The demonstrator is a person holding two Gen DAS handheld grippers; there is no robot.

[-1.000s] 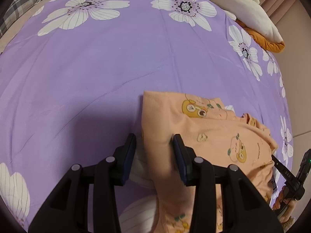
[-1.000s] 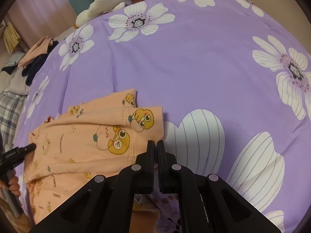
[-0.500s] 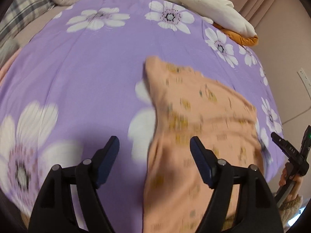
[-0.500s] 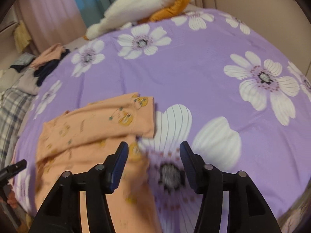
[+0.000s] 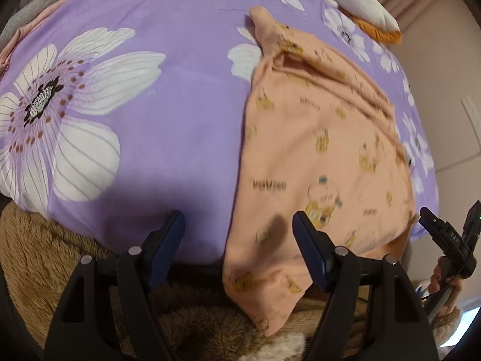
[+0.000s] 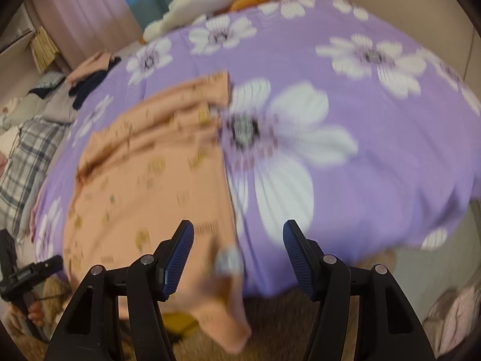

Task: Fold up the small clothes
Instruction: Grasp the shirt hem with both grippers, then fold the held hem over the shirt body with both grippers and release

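Note:
A small peach garment with yellow cartoon prints (image 5: 315, 156) lies on the purple flowered bed sheet (image 5: 168, 96); its near end hangs over the bed's front edge. It also shows, blurred, in the right wrist view (image 6: 150, 186). My left gripper (image 5: 239, 240) is open and empty, held back from the bed's edge, just left of the garment's hanging end. My right gripper (image 6: 237, 255) is open and empty, near the garment's right edge. Each gripper shows at the side of the other's view: the right one (image 5: 445, 240), the left one (image 6: 27, 273).
A brown fluffy rug (image 5: 45, 258) lies below the bed's front edge. A cream and orange bundle (image 5: 360, 3) sits at the far corner of the bed. Plaid and dark clothes (image 6: 33, 138) are piled on the far left side. A wall (image 5: 451, 60) stands close on the right.
Both grippers let go of the garment, opened wide and drew back from the bed toward its front edge. The garment now lies spread out with one end hanging over the edge.

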